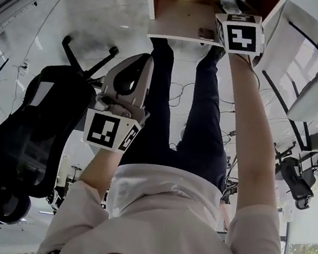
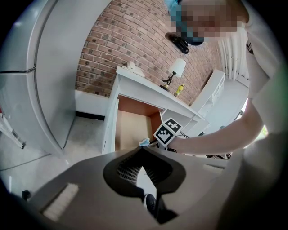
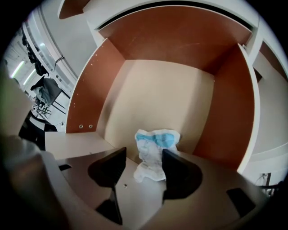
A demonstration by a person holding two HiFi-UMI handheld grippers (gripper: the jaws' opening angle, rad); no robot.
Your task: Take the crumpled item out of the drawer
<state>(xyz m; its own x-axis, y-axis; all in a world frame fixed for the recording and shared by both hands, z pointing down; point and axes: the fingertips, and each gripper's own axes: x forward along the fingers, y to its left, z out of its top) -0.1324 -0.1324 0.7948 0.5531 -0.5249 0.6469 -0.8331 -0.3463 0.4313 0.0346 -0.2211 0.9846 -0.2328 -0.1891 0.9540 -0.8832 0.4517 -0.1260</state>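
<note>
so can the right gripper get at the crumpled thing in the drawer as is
Probably yes: the drawer is open, the right gripper has its jaws apart, and the crumpled white-and-blue item sits between them with nothing blocking.

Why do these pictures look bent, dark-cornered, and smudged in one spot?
Head view: the wide lens bends the drawer's straight edges. Left gripper view: black corners, a mosaic patch added afterwards over a face, and the left hand-held gripper looks soft. Right gripper view: same dark rim, but the crumpled item is sharp and evenly lit.
</note>
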